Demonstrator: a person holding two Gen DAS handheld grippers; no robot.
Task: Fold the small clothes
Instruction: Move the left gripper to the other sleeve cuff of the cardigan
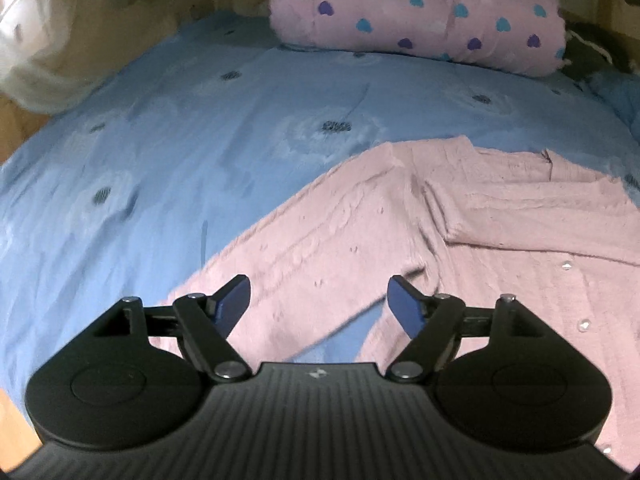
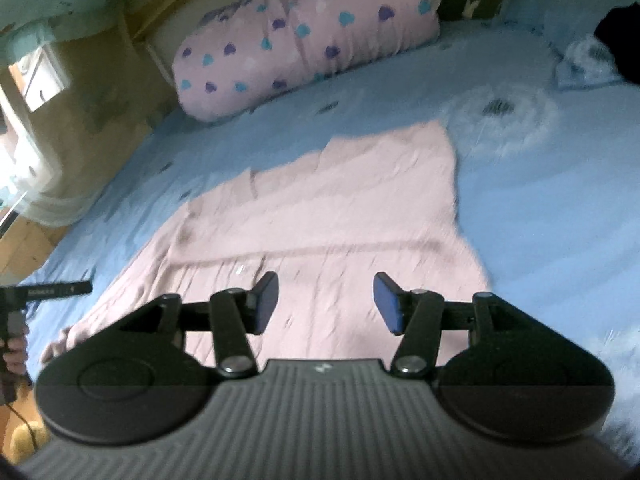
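The pink cardigan (image 1: 460, 232) lies flat on the blue bed (image 1: 160, 152), lower right of the left view, its near hem cut off by the frame. Left tool (image 1: 319, 304) and right tool (image 2: 326, 304) gape, gripping nothing. A heart-print pillow (image 1: 416, 12) sits upper centre; open sheet spreads left.

You see a plain pale pink knit cardigan (image 1: 460, 232) with small clear, glinting buttons (image 1: 566, 266) on a light blue bedspread (image 1: 180, 128) printed with faint whitish round blooms and dark centres. Behind it lies a pink blanket roll (image 1: 416, 12) dotted with purple and turquoise hearts. Your black gripper (image 1: 319, 304) carries dark blue pads (image 1: 232, 302).
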